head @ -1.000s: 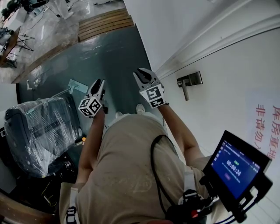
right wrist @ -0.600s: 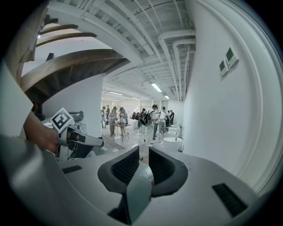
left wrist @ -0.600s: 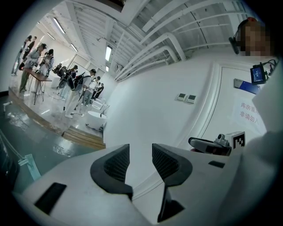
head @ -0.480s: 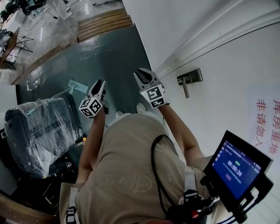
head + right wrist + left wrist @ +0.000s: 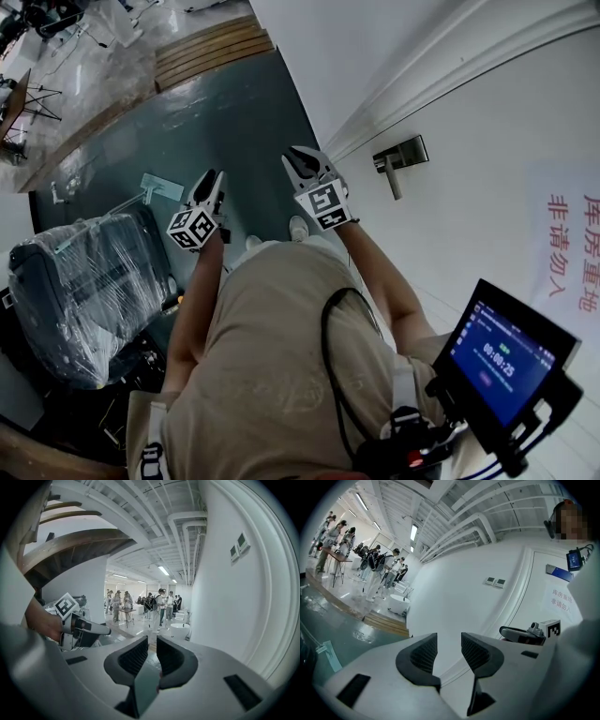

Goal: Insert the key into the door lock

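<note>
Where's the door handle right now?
In the head view, the door handle sits on the white door, up and right of the middle, just to the right of the right gripper.

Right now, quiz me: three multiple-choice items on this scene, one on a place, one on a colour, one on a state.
1. In the head view, the door handle lies: A) beside the wrapped chair; B) right of the right gripper; C) under the screen.
2. The door notice has lettering that is: A) green; B) black; C) red.
3. The left gripper is: A) open, empty; B) shut on a key; C) shut on the handle.
Answers: 1 B: it shows to that gripper's right. 2 C: red characters show. 3 A: its jaws stand apart, nothing between.
</note>
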`<state>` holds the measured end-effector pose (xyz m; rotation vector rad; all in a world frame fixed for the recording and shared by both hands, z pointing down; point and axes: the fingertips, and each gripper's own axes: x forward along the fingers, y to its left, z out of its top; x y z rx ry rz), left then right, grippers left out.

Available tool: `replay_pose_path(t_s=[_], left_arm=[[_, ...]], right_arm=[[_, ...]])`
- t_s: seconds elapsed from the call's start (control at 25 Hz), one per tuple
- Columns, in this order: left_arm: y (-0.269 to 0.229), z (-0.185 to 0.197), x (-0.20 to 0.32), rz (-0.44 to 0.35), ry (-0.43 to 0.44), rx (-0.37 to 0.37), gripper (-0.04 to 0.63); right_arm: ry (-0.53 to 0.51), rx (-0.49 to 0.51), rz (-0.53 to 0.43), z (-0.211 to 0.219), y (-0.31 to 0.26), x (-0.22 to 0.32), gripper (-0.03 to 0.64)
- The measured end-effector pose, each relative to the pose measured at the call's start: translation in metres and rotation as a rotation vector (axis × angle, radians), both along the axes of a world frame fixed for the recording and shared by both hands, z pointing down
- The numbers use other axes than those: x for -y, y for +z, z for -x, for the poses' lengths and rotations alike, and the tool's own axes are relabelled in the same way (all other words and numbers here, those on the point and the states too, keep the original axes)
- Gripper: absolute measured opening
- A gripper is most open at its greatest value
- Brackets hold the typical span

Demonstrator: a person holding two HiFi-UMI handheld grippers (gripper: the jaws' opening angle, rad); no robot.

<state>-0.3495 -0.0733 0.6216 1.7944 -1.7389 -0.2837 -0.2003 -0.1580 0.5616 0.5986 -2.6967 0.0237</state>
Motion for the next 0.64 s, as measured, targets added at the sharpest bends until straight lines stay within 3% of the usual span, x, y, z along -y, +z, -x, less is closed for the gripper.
replay_pose_path(t_s=[0.64], left_arm=[[-0.006,-0.009,0.001,-0.028,0.062,-0.024,0.152]], right_arm=[[0.069,0.000,-0.028,-0.013,-0.012,-0.009,0.061]])
